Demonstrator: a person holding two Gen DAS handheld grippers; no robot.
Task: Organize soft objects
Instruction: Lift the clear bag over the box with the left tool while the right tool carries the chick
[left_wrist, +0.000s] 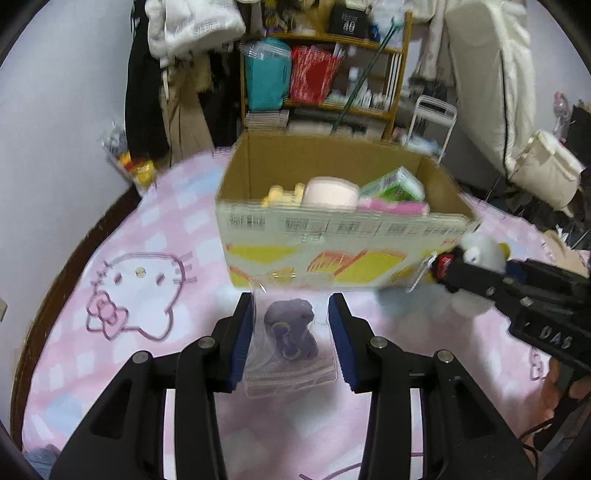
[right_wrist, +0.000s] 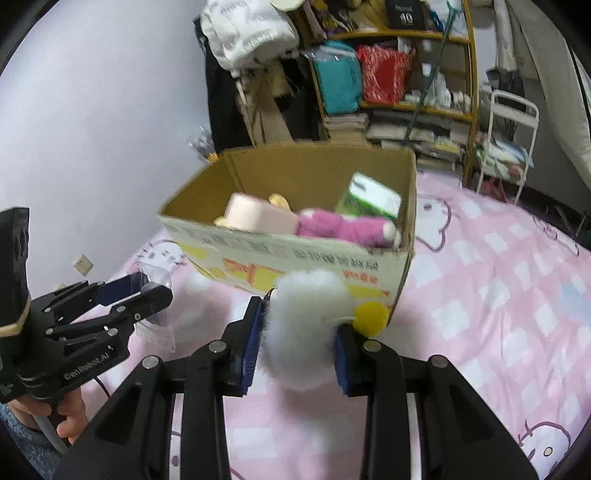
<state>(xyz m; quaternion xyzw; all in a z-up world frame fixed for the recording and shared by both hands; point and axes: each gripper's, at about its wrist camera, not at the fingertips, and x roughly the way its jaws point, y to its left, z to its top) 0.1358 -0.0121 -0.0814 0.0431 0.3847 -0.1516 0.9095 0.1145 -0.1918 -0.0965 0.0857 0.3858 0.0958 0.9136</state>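
Pink checked bed cover (left_wrist: 122, 229) with cartoon cat prints under both tongs; cluttered wooden shelf (right_wrist: 417, 70) far beyond. Ahead of both tongs, open cardboard box (left_wrist: 332, 236) on the bed, already holding a pink plush (right_wrist: 347, 227), a pale pink block (right_wrist: 258, 216) and a green pack (right_wrist: 373, 199). Right tongs (right_wrist: 295, 343) clamped on a white fluffy toy (right_wrist: 306, 325), yellow pompom (right_wrist: 371, 318) by the right pad. Left tongs (left_wrist: 291, 339) narrowed on a clear zip bag (left_wrist: 291, 369) containing a small purple plush (left_wrist: 291, 328).

Even indoor light, motion blur on the cardboard box (left_wrist: 332, 236), fisheye bending and dark corners
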